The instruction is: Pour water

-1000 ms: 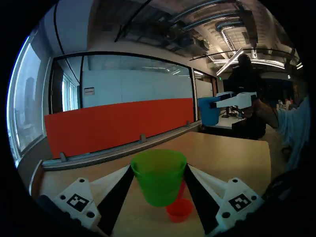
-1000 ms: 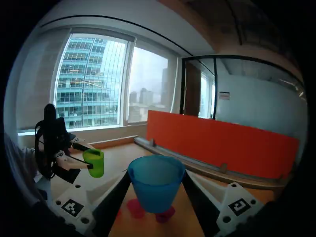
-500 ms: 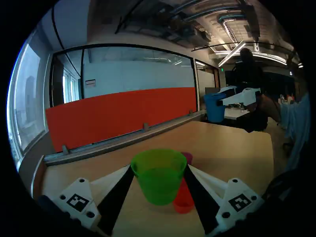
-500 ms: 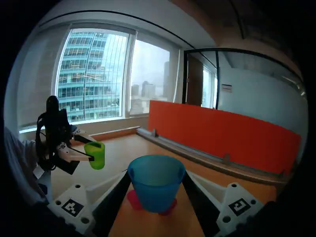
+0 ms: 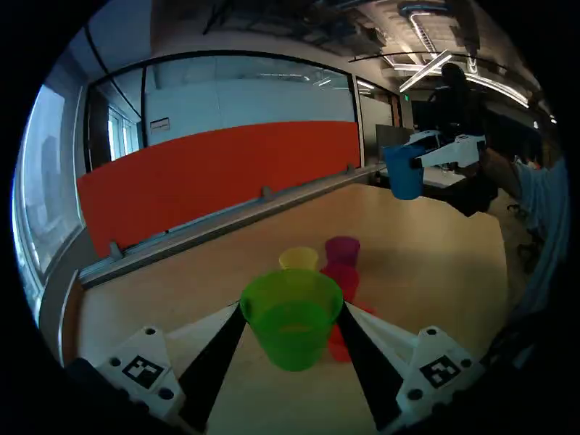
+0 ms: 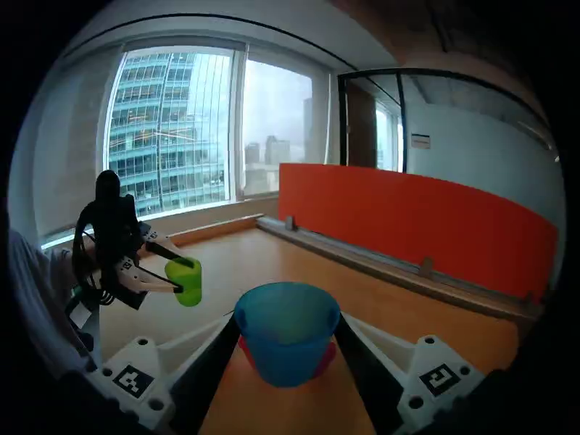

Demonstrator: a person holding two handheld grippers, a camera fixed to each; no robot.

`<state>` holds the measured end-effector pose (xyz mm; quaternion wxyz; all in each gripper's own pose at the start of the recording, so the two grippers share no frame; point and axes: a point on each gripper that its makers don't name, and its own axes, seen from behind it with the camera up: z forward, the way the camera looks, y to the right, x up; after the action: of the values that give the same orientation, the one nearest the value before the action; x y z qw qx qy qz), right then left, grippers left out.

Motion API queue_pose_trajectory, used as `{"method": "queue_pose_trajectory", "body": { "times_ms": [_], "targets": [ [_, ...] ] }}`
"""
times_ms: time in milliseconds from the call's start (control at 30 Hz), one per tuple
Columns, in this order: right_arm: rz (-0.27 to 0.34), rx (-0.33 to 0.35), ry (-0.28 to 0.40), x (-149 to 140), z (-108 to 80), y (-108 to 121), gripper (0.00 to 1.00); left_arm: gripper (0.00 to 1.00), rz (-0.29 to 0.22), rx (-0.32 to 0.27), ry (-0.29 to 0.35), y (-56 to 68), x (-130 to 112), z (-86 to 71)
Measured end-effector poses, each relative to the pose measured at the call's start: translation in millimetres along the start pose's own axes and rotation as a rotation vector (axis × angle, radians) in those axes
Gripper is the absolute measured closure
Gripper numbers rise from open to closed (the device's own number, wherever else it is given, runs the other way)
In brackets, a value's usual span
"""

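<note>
Pale wooden table (image 5: 435, 246), orange partition (image 5: 217, 174) behind. Lower centre: left gripper (image 5: 291, 312) clamped on upright green cup (image 5: 291, 341). Just beyond: red cup (image 5: 342, 279), yellow cup (image 5: 299, 258), purple cup (image 5: 342, 250). Upper right: right gripper (image 5: 407, 161) clamped on blue cup (image 5: 403, 181). Probably the approach before pouring; next calls for bringing rims close, then tilting gently.

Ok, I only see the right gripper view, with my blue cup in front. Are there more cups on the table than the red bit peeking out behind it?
Observer: Yes. In the left gripper view a yellow cup stands on the table.
Operator: Anything next to it?
Observer: A purple cup stands upright close beside it.
Operator: And the red one?
Observer: A red cup stands just in front of the purple one, partly hidden behind the green cup that the left gripper holds in its jaws.
</note>
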<state>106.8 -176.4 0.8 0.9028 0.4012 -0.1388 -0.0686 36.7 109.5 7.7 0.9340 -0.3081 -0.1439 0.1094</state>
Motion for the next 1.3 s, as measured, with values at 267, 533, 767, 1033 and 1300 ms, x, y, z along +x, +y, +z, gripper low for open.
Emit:
{"method": "queue_pose_trajectory", "body": {
  "times_ms": [267,533,767,1033,1300],
  "targets": [
    [0.000,0.023,-0.053,-24.4,5.5,-3.9,0.08,0.13,0.006,-0.023,-0.082,2.3,-30.0,7.3],
    [0.000,0.032,-0.097,-47.0,8.4,-5.9,0.08,0.13,0.041,-0.036,-0.165,1.0,-55.1,12.1],
    [-0.001,0.023,-0.131,-66.2,11.5,-2.3,0.08,0.13,0.056,-0.041,-0.217,-1.0,-72.2,16.9],
    [0.001,0.023,-0.158,-80.7,13.4,-1.1,0.08,0.12,0.050,-0.057,-0.255,-0.2,-89.1,24.3],
    [0.008,0.021,-0.175,-91.1,16.0,1.6,0.08,0.12,0.037,-0.071,-0.270,1.7,-98.5,30.2]
  ]
}}
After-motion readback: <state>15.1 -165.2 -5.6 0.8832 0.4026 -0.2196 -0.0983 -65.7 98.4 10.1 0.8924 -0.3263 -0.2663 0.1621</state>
